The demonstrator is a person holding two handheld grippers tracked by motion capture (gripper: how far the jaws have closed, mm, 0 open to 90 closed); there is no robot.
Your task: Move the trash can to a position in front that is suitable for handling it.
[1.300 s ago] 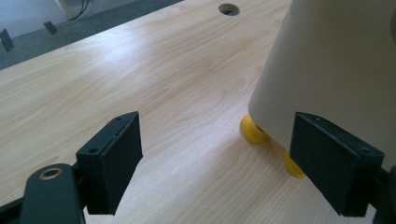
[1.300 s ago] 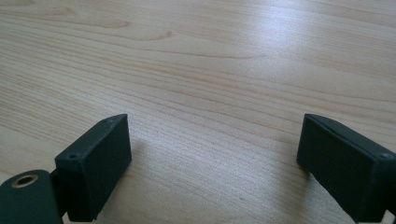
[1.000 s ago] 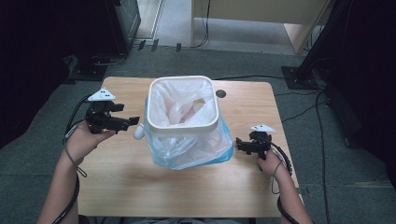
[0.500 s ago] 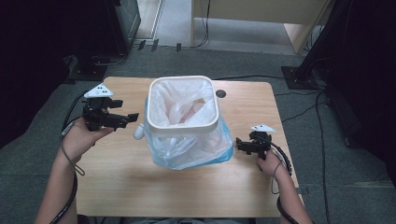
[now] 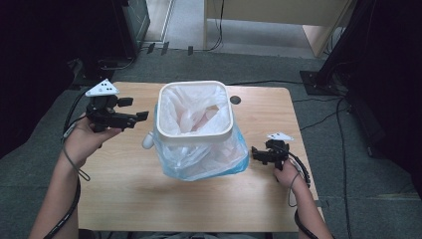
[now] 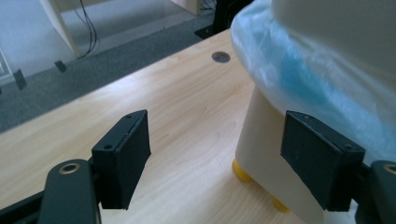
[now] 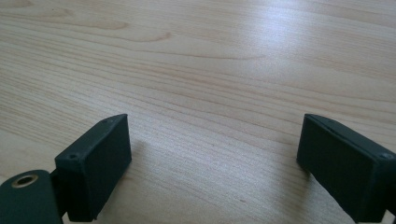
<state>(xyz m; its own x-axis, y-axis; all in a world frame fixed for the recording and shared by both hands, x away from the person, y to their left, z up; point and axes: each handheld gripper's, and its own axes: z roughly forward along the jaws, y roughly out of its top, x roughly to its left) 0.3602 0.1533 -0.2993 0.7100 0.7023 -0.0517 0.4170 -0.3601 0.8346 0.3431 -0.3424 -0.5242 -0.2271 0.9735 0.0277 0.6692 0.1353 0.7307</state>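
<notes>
On the wooden table (image 5: 124,199), both grippers' jaws gape empty beside the lined bin (image 5: 194,132), the left's just narrowing.

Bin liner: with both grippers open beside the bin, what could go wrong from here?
The bag is loosely bunched below the bin rim, so the left gripper, whose jaws have just been closing with nothing between them, may pinch only film and tear it. The bin stands on small yellow feet; a sideways pull could tip it. The right gripper is open, apart from the bin.

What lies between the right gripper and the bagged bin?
Only bare table separates the right gripper from the bin, seen in the high view.
</notes>
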